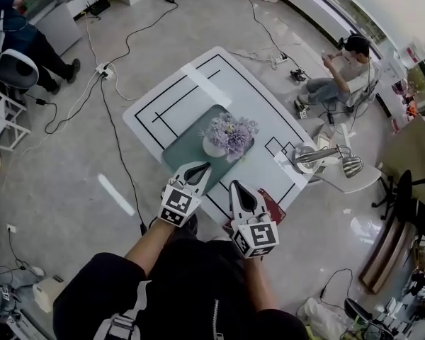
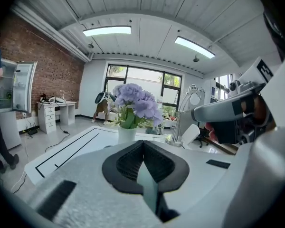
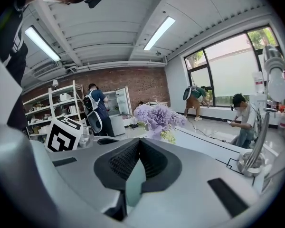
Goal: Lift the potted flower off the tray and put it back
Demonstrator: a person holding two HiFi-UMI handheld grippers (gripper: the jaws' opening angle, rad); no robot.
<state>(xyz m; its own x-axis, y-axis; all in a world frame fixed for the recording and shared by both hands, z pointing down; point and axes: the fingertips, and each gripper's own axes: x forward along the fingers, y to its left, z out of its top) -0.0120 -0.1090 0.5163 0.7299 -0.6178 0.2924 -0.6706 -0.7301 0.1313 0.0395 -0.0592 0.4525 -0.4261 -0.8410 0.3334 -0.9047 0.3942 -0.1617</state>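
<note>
A potted flower point(image 1: 230, 133) with pale purple blooms and a white pot point(image 1: 212, 149) stands upright on a grey-green tray point(image 1: 186, 153) on the white table point(image 1: 198, 83). My left gripper point(image 1: 200, 166) hovers over the tray's near edge, just short of the pot, shut and empty. To its right, at the table's front edge, my right gripper point(image 1: 239, 185) is also shut with nothing in it. In the left gripper view the flower point(image 2: 133, 101) rises straight ahead beyond the jaws point(image 2: 143, 141). The right gripper view has the flower point(image 3: 156, 114) slightly right of the jaws point(image 3: 139, 140).
A silver desk lamp point(image 1: 333, 156) stands at the table's right corner. A red object point(image 1: 273, 207) lies at the front edge beside my right gripper. A person sits on the floor point(image 1: 340, 69) beyond the table. Cables point(image 1: 113, 83) cross the floor at the left.
</note>
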